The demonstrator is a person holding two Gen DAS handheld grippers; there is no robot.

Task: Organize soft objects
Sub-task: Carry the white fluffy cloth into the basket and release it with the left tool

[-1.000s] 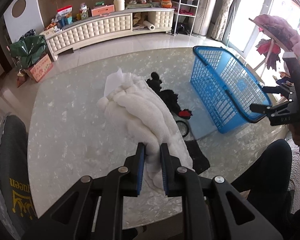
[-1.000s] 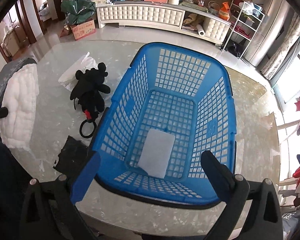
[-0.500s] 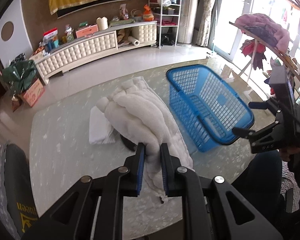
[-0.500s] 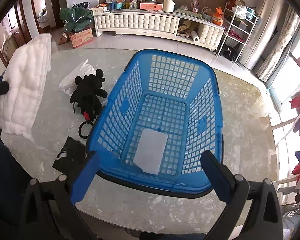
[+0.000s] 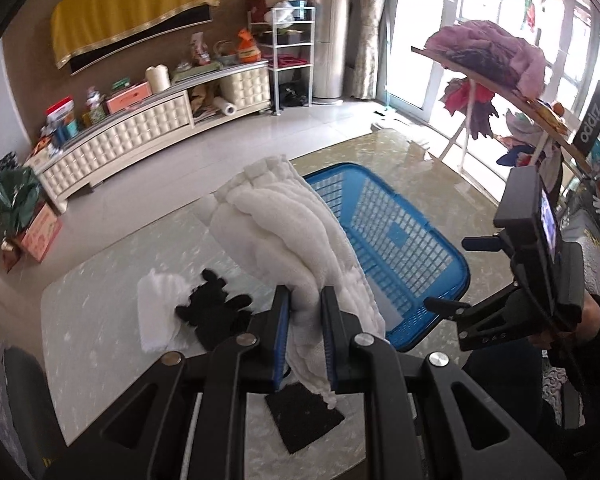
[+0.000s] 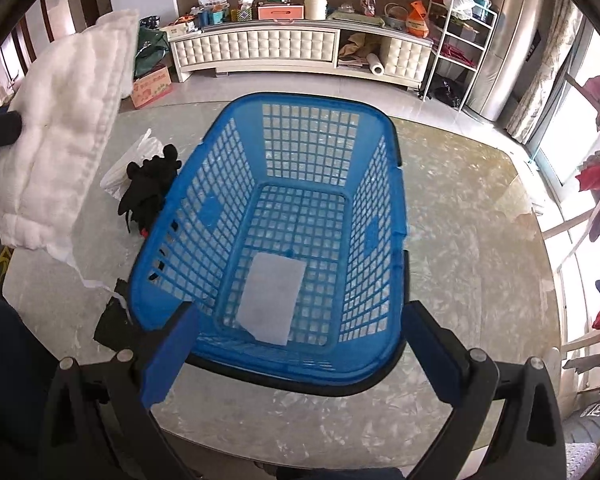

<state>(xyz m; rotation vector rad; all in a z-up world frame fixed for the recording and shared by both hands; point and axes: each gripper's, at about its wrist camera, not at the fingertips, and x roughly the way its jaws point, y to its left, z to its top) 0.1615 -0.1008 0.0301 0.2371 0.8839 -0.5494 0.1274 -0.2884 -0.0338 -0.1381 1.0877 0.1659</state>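
Between the two blue-padded fingers of the left gripper [image 5: 305, 336], in the left wrist view, one thick white quilted towel [image 5: 284, 224] is pinched tight; its bulk rises forward and away from the jaws, clear of the table, and a short tail hangs below them. Beyond and to the right of the jaws stands one blue plastic lattice basket [image 5: 404, 240], partly hidden behind the towel. Left of the jaws lies one black plush toy [image 5: 212, 308] on one flat white cloth [image 5: 156, 312]. Directly below the jaws lies one flat black cloth [image 5: 304, 416] on the pale marble table [image 5: 92, 320]. At far right the right gripper [image 5: 444, 276] is held in a hand [image 5: 580, 320].

Straight ahead of the right gripper [image 6: 300, 344], in the right wrist view, sits the same basket [image 6: 380, 216], its near rim between the widely parted fingers, which grip nothing. One pale grey sheet [image 6: 272, 296] lies flat on the basket floor. Upper left of the jaws the towel [image 6: 64, 132] hangs in the air, outside the basket. The plush toy [image 6: 148, 188] lies just beside the basket's left wall.
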